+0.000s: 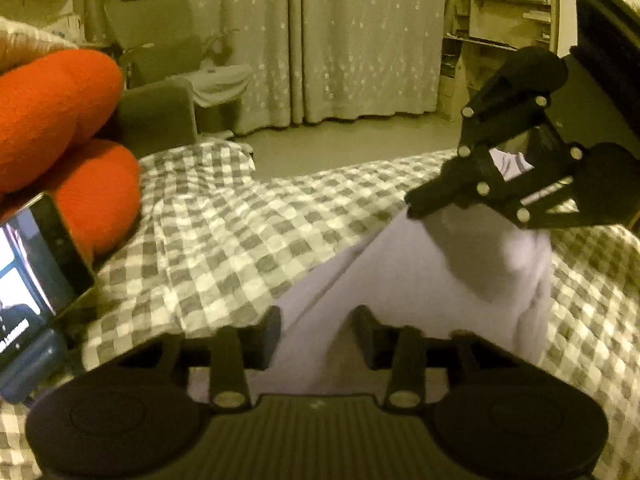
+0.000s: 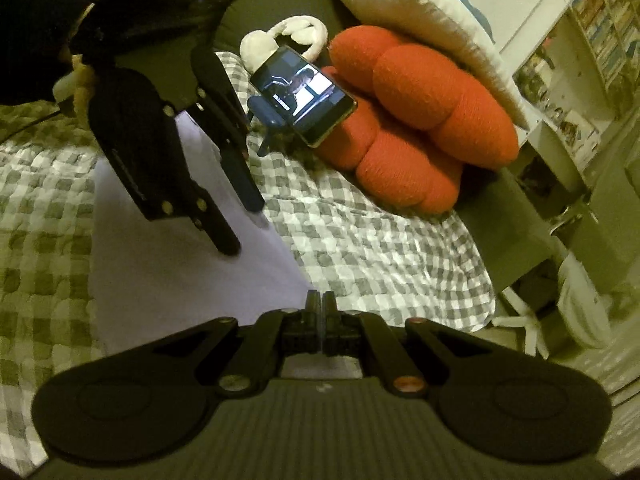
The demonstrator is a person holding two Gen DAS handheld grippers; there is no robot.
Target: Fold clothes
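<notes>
- The pale cloth (image 2: 180, 272) lies on the checked bed (image 2: 380, 256), just beside the red cushion (image 2: 420, 128) and the phone (image 2: 304, 96).
- The right claw (image 2: 322, 300) is closed at the cloth's edge, probably pinching it; the contact is blurred. The left claw (image 1: 316, 328) stands open over the cloth, holding nothing.
- Risk: a thin pinch may slip when lifted, and the fold would bunch.
- The cloth's long axis seems to run away from the cushion, across the bed.

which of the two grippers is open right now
The left gripper: its fingers stand apart over the white garment. The right gripper has its fingers pressed together at the garment's edge.
</notes>
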